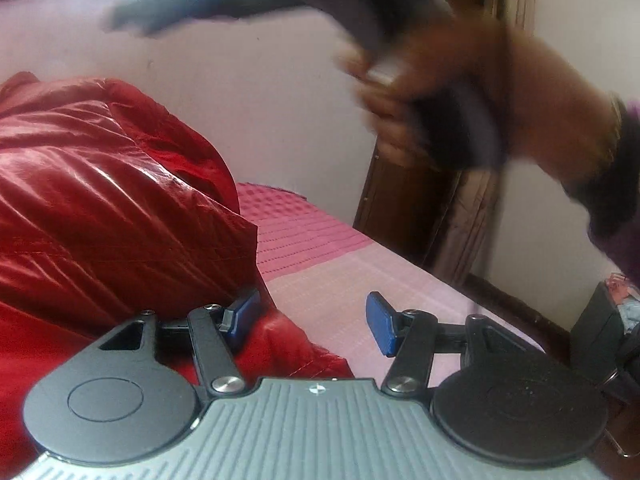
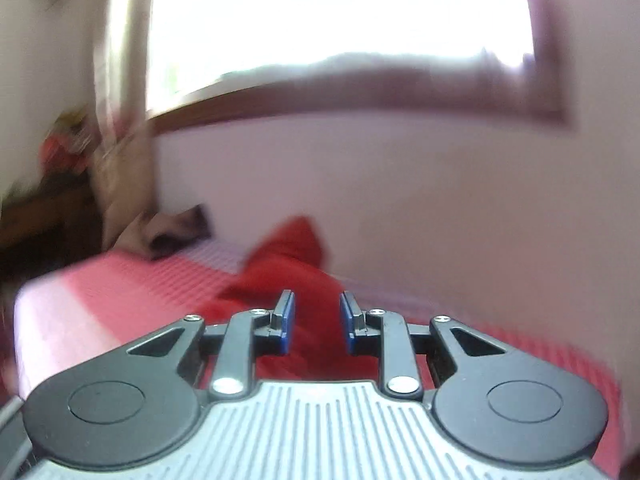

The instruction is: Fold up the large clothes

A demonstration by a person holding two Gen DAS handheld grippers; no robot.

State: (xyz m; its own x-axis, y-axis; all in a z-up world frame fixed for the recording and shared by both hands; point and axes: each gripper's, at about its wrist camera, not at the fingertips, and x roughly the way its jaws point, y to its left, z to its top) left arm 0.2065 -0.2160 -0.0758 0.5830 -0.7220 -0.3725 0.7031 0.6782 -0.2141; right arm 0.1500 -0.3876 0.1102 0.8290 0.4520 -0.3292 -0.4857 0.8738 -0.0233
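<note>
A shiny red jacket [image 1: 100, 200] lies crumpled on the pink bedspread [image 1: 344, 272], filling the left of the left wrist view. My left gripper [image 1: 313, 320] is open just above the bed. Its left pad [image 1: 244, 314] sits at the jacket's edge and its right pad [image 1: 382, 324] is over bare bedspread, with neither pressing on cloth. A blurred hand [image 1: 440, 92] carries the right gripper high in the air at the upper right, with no cloth hanging from it. In the blurred right wrist view, my right gripper [image 2: 317, 320] stands narrowly open, and the jacket [image 2: 288, 264] lies on the bed beyond it.
A pale wall runs behind the bed. A wooden frame with a curtain [image 1: 404, 208] stands at the bed's far corner. A bright window [image 2: 340, 20] sits above the wall. A dark cloth [image 2: 176, 232] lies at the bed's far end, and dark furniture [image 1: 596, 328] stands beyond the bed's right edge.
</note>
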